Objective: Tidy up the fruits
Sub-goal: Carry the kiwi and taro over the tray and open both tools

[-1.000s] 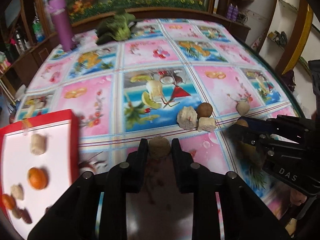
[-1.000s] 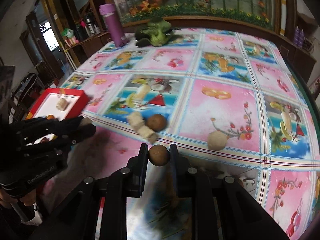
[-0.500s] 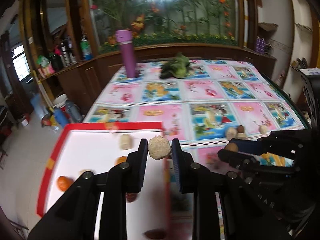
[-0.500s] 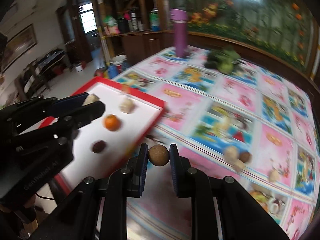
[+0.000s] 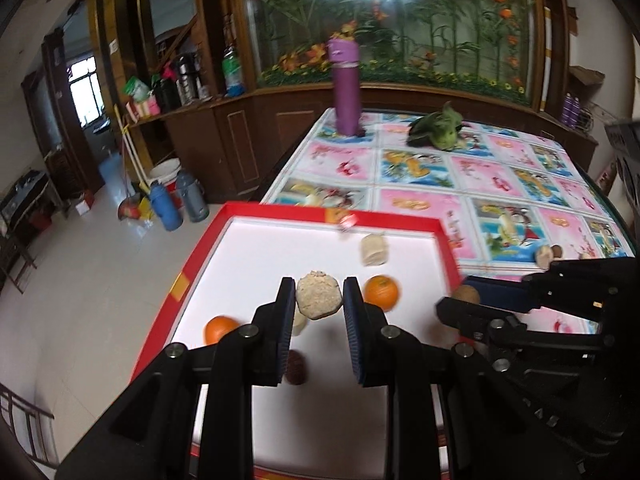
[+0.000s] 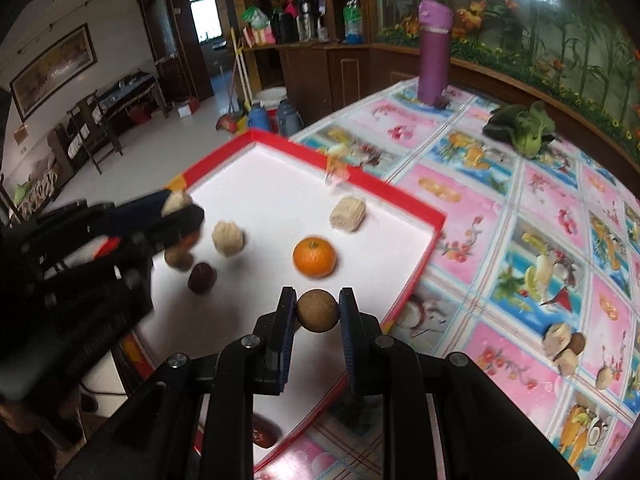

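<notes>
while both grippers hang over the red tray point(image 5: 400, 222), each one has a fruit pinched tight. the left gripper point(image 5: 319, 312) squeezes a pale bumpy fruit point(image 5: 319, 295) between its two pads. the right gripper point(image 6: 318, 312) squeezes a small brown round fruit point(image 6: 318, 311) the same way. the tray's white floor already holds an orange point(image 6: 314, 257), a dark red fruit point(image 6: 202, 278) and some pale bumpy pieces. a few more fruits point(image 6: 564, 344) sit on the flowery tablecloth point(image 6: 520, 208), well apart from the tray. i think the step now is dropping off. next, each gripper should go lower over a bare white spot and let go softly, so nothing rolls out.
</notes>
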{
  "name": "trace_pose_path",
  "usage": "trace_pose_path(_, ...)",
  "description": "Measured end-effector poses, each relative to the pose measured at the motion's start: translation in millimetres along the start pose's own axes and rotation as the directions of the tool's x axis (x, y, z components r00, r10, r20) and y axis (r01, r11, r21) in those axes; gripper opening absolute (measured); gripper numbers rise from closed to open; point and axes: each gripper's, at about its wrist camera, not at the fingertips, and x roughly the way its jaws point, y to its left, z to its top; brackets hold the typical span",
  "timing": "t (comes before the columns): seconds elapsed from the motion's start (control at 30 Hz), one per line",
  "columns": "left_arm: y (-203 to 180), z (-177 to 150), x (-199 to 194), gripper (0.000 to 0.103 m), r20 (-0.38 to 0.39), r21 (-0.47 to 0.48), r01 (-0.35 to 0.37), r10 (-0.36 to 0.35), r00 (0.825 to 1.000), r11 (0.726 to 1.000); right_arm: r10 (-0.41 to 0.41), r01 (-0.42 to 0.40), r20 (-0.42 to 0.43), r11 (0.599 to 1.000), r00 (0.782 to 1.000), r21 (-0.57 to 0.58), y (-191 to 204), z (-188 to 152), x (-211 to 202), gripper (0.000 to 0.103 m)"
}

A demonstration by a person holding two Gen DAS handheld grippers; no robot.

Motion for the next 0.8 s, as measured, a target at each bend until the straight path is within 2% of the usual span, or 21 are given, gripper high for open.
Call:
trace_pose_path(0.2,25.3,-10.7,19.3,0.026,-0.061,-0.032,-0.011,0.009,0.998,0.999,0.009,-0.010,-0.041,1.000,0.999,-0.017,15.0,-9.8,14.7,0.020)
trace_pose_path(0.37,19.2,-15.9,26.6,0.026,-0.080,-0.012,0.013,-0.014,0.997,1.000,-0.010,0.011,-0.021,1.000,1.000,0.029,8.7,-2.7,20.7,0.020)
trace_pose_path(0.57,11.0,1.6,47.4,0.026,-0.105,0.039,-0.001,0.005,0.994,0.999,-0.051,0.054,-0.036,0.995,0.998,0.085,-10.8,8.7,40.6,0.020)
trace_pose_path(0.63,10.2,6.8,59.8,0.026,-0.140,0.051,-0.019,0.026,0.990,0.999,-0.042,0.046,-0.043,0.994,0.998,0.098,-14.3,10.0,45.4,0.020)
trace_pose_path(0.8,9.9,9.3,84.0,0.026,-0.225,0.029,-0.012,0.018,0.974,0.999,-0.034,0.038,-0.045,0.995,0.998,0.090,-12.9,13.2,43.8,0.021)
